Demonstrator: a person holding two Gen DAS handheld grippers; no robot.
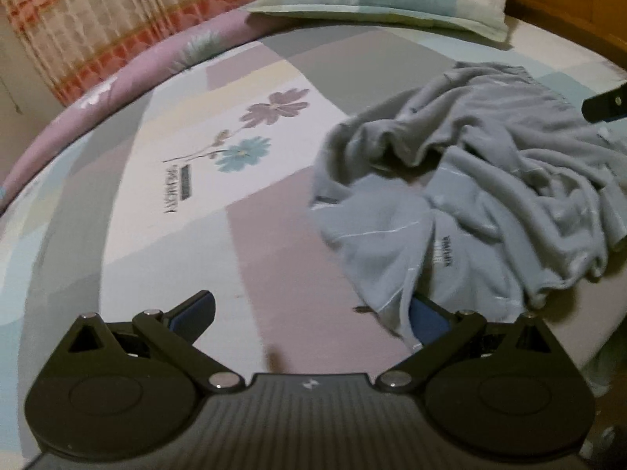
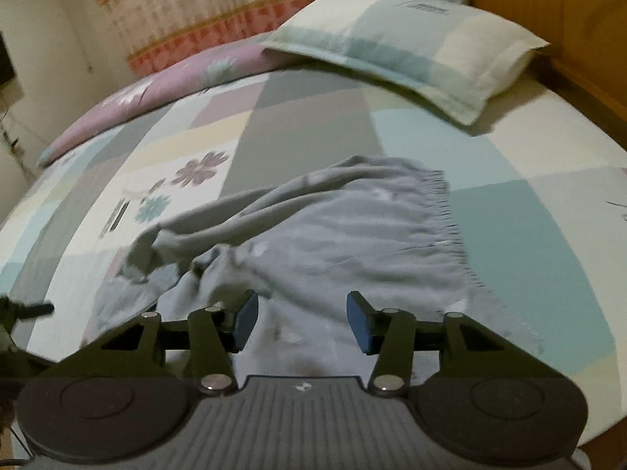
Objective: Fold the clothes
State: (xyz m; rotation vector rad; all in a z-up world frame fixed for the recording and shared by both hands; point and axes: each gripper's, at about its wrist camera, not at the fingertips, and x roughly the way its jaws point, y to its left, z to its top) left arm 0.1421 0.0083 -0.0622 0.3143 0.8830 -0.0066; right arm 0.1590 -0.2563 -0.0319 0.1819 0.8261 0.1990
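A crumpled grey garment (image 1: pixel 470 180) with thin white stripes and a small label lies on the right side of the bed. My left gripper (image 1: pixel 309 317) hovers low over the sheet with its jaws wide apart. The garment's near corner drapes against its right fingertip (image 1: pixel 427 323), and nothing is pinched. In the right wrist view the same garment (image 2: pixel 352 235) spreads out with a fringed hem on its right. My right gripper (image 2: pixel 303 321) is open just above the garment's near part, cloth showing between the two blue pads. The right gripper's tip (image 1: pixel 605 107) pokes in at the left view's far right edge.
The bed (image 1: pixel 274 235) has a patchwork sheet with a flower print (image 1: pixel 254 129). A checked pillow (image 2: pixel 411 39) lies at the head by a wooden headboard (image 2: pixel 568 19). A purple quilt (image 1: pixel 117 90) runs along the far side under a curtain. The mattress edge (image 1: pixel 568 313) drops off near right.
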